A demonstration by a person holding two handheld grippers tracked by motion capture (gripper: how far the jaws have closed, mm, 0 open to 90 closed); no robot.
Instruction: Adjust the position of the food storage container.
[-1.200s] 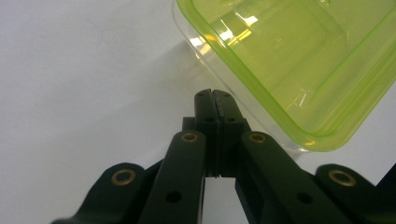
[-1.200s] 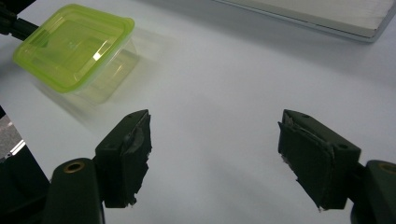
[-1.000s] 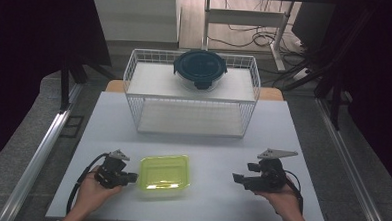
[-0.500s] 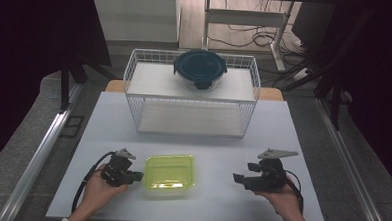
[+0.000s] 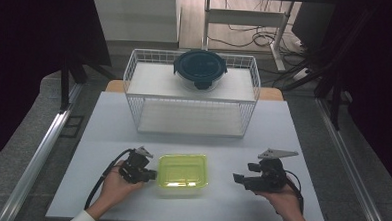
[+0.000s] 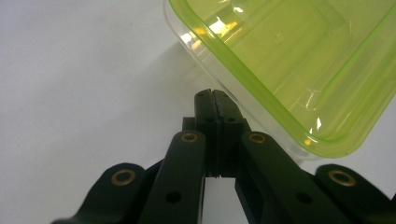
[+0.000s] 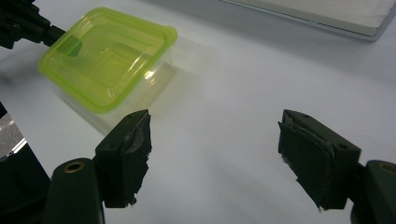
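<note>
A clear box with a yellow-green lid lies on the white table near its front edge. My left gripper is shut, empty, its tip right at the box's left side; in the left gripper view the closed tips sit just below the lid's rim, touching or nearly so. My right gripper rests open to the right of the box, a clear gap away. In the right gripper view its fingers stand wide apart with bare table between them, and the box lies farther off.
A white wire basket stands at the back of the table. A round container with a dark blue lid sits on its top shelf. Dark curtains flank both sides.
My left gripper has slid rightward across the table to the left side of the yellow-green box. The right gripper and the box have stayed put.
</note>
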